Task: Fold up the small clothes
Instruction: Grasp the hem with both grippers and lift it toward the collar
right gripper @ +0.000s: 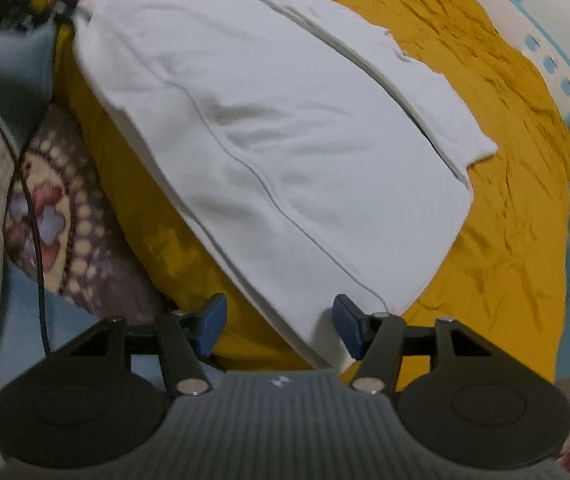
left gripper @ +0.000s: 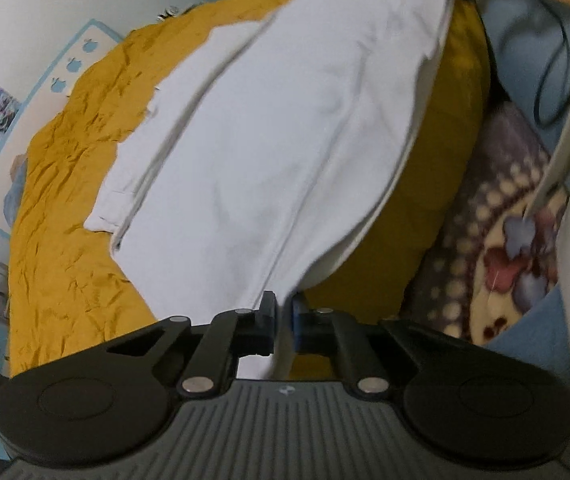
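Note:
A white garment [left gripper: 269, 132] lies on a mustard yellow sheet [left gripper: 73, 184], with one layer folded over another. My left gripper [left gripper: 283, 322] is shut on the garment's near corner, and the cloth runs up from between the fingers. In the right wrist view the same white garment [right gripper: 269, 136] spreads across the sheet [right gripper: 505, 208]. My right gripper [right gripper: 279, 326] is open, its blue pads on either side of the garment's near corner, not closed on it. The other gripper [right gripper: 65, 0] shows at the garment's far corner.
A patterned blanket [left gripper: 497, 248] with flowers and dots lies beside the yellow sheet, also in the right wrist view [right gripper: 57, 216]. A black cable [right gripper: 37, 240] hangs over it. Light blue furniture [left gripper: 85, 52] and white walls ring the bed.

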The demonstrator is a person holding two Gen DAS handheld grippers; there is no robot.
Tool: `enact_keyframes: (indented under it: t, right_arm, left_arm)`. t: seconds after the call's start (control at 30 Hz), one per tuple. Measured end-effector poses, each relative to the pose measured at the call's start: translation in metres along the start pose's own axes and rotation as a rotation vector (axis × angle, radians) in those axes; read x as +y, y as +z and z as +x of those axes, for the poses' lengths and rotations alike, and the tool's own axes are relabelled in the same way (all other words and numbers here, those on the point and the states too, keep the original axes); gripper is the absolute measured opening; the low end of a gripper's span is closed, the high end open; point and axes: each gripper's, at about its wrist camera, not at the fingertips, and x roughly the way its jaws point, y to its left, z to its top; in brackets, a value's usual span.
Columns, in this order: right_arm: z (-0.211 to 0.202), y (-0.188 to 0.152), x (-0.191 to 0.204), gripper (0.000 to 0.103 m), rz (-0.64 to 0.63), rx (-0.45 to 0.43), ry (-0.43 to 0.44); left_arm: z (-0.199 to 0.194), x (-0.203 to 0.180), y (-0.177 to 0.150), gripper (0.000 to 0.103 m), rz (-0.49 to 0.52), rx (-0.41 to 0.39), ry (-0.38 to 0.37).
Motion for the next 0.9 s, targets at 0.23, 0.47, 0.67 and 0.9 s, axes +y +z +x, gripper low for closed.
enact_keyframes:
  t: [0.23,0.47,0.67,0.9]
  right_arm:
    - [0.017,-0.001,0.021,0.055,-0.271,0.079,-0.080]
    - [0.018,-0.006,0.020,0.018,-0.342,0.094,-0.123]
    - [-0.017,-0.002,0.008,0.000,-0.312,0.034,-0.148]
    - [-0.061,0.027,-0.035,0.000,-0.178,-0.115,-0.323]
  left_arm:
    - [-0.024,0.034,0.008,0.007,-0.161,-0.072,-0.028]
    - [-0.032,0.045,0.015,0.007,-0.211,-0.110,-0.016]
    - [-0.042,0.060,0.020,0.007,-0.274,-0.136,0.017]
    - [-0.053,0.097,0.044,0.007,-0.328,-0.192,0.138]
